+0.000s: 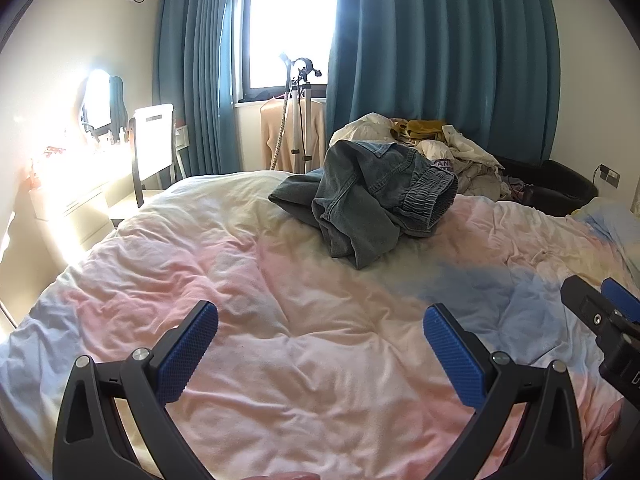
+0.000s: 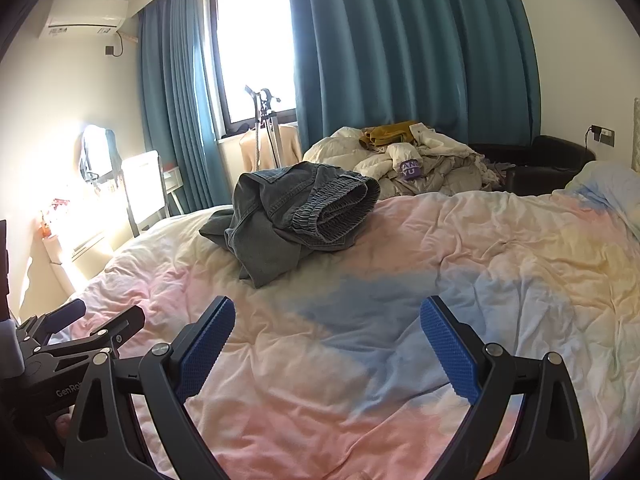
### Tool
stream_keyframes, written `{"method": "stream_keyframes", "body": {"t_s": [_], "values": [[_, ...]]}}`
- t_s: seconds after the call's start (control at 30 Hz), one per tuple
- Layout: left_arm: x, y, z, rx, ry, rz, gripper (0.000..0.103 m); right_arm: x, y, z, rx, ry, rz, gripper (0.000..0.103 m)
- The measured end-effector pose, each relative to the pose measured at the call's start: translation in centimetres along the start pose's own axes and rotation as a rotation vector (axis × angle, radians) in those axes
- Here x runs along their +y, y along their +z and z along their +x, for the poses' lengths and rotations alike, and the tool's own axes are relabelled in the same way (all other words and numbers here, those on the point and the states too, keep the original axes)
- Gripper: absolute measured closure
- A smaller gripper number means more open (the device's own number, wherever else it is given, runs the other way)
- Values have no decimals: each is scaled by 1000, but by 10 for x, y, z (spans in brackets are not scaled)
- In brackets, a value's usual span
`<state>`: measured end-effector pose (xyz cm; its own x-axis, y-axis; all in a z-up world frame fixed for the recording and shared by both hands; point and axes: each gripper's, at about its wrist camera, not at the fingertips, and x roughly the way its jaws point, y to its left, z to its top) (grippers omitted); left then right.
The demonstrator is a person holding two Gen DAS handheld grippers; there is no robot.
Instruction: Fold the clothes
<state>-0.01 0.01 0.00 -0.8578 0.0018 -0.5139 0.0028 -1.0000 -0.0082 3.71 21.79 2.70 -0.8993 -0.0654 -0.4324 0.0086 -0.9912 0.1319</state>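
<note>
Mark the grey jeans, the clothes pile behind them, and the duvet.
grey jeans point(image 2: 296, 216), right wrist view, elastic waistband area
clothes pile point(image 2: 424, 160), right wrist view, white garments
duvet point(image 1: 320, 340), left wrist view, bare pink patch

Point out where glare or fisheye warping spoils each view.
Left wrist view: sun through the window blows out the desk and mirror at left; the curtains bow outward. Right wrist view: the same desk is washed white, the corners go black, and the jeans stay sharp.

One crumpled grey denim garment point(image 1: 372, 192), one laundry heap point(image 1: 444, 152), one bed point(image 1: 320, 340), two tongs point(image 1: 320, 324) point(image 2: 326, 322).
</note>
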Motion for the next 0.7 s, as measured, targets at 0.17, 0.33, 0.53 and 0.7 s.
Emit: {"method": "stream_keyframes", "body": {"t_s": [0.17, 0.33, 0.53, 0.7], "values": [[-2, 2, 3, 2, 10, 6, 0, -1, -1, 1, 4, 2, 5, 7], [-6, 0, -3, -26, 20, 25, 0, -1, -2, 2, 10, 1, 6, 8], [-9, -2, 0, -16, 21, 38, 0, 1, -3, 4, 11, -7, -1, 8], [-9, -3, 0, -12, 15, 34, 0, 0, -3, 4, 12, -6, -3, 8]]}}
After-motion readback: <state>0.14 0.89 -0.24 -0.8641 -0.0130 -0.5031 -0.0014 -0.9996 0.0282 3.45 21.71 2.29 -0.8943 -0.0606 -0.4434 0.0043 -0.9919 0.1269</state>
